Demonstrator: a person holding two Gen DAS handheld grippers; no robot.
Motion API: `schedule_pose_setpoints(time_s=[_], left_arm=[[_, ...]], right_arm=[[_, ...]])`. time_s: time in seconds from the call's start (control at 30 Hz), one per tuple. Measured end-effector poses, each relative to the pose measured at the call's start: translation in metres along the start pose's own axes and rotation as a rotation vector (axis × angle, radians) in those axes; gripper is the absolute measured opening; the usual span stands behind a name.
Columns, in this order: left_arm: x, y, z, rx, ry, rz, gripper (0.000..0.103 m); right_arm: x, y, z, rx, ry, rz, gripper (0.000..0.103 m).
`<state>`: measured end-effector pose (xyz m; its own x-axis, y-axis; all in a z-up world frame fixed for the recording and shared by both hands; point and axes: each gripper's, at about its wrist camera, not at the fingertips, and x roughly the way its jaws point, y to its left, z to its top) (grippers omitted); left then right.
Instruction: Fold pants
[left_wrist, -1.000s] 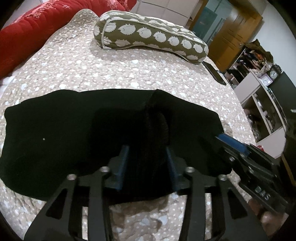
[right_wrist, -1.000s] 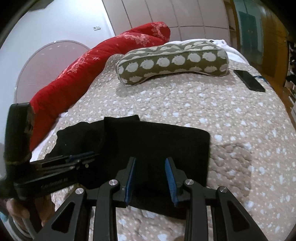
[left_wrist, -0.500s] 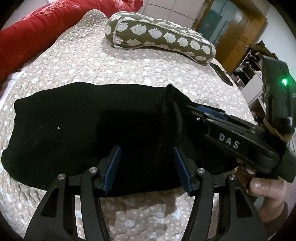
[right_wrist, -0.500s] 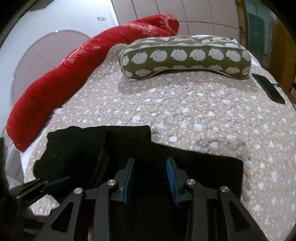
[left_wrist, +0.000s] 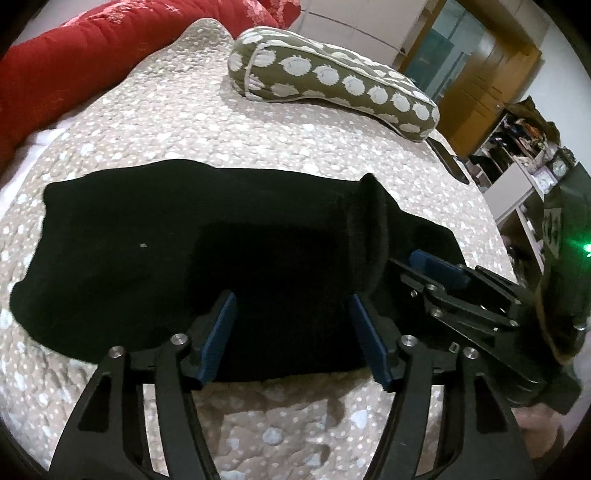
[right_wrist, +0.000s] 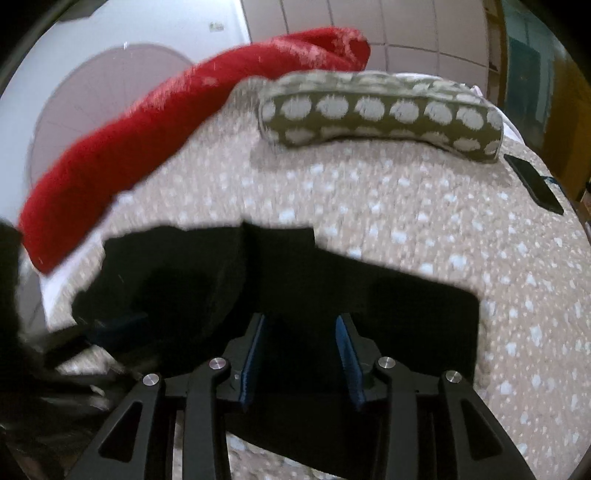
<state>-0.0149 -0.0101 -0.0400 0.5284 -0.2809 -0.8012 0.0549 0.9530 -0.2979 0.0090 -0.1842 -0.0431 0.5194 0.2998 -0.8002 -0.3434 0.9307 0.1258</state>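
Observation:
The black pants (left_wrist: 147, 254) lie folded on the beige dotted bedspread (left_wrist: 184, 122), with a thicker fold ridge (left_wrist: 369, 236) toward their right end. My left gripper (left_wrist: 291, 325) is open and empty, low over the pants' near edge. My right gripper shows in the left wrist view (left_wrist: 436, 269) at the pants' right end. In the right wrist view the right gripper (right_wrist: 301, 354) is open, its blue pads just above the pants (right_wrist: 388, 302). That view is blurred.
An olive pillow with white spots (left_wrist: 332, 85) lies at the far side of the bed. A red bolster (left_wrist: 55, 74) runs along the left. A black phone (right_wrist: 535, 184) lies near the right edge. Shelves (left_wrist: 517, 173) stand beyond the bed.
My left gripper opened wider and drew back toward the near edge of the pants. My right gripper pulled back and down along the pants' right end. The pants stayed put.

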Motion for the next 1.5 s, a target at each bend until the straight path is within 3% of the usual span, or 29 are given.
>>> schedule_pose_setpoints(time_s=[0.13,0.33,0.47,0.73,0.87,1.0,1.13,1.17,1.27,1.33,1.37,1.5], left_arm=[[-0.012,0.015,-0.004,-0.035,-0.007,0.002,0.066],[-0.037,0.054,-0.015,-0.137,-0.031,0.002,0.067],[-0.058,0.092,-0.03,-0.275,-0.064,-0.032,0.08],[-0.072,0.152,-0.054,-0.541,-0.132,0.035,0.08],[-0.061,0.151,-0.041,-0.538,-0.157,0.041,0.085],[-0.045,0.154,-0.032,-0.575,-0.187,0.026,0.094],[-0.037,0.16,-0.026,-0.606,-0.23,0.013,0.093],[-0.036,0.16,-0.023,-0.602,-0.242,0.002,0.088],[-0.03,0.158,-0.016,-0.584,-0.212,-0.02,0.05],[-0.028,0.155,-0.013,-0.557,-0.207,-0.016,0.038],[-0.029,0.152,-0.012,-0.529,-0.209,-0.007,0.026],[-0.043,0.122,-0.008,-0.372,-0.279,0.06,0.021]], right_arm=[[0.0,0.002,0.004,-0.017,-0.011,-0.002,0.039],[-0.012,0.018,0.029,-0.024,-0.056,0.099,0.042],[0.002,0.05,0.045,-0.074,-0.046,0.177,0.047],[0.048,0.13,0.074,-0.288,-0.006,0.25,0.049],[0.077,0.16,0.086,-0.359,0.032,0.245,0.049],[0.11,0.166,0.088,-0.326,0.087,0.204,0.052],[0.117,0.159,0.083,-0.287,0.058,0.227,0.054],[0.115,0.157,0.085,-0.274,0.059,0.239,0.054],[0.11,0.15,0.093,-0.22,0.068,0.27,0.054],[0.103,0.144,0.099,-0.192,0.053,0.281,0.054],[0.099,0.141,0.103,-0.178,0.05,0.291,0.054],[0.077,0.121,0.122,-0.09,0.063,0.37,0.054]])
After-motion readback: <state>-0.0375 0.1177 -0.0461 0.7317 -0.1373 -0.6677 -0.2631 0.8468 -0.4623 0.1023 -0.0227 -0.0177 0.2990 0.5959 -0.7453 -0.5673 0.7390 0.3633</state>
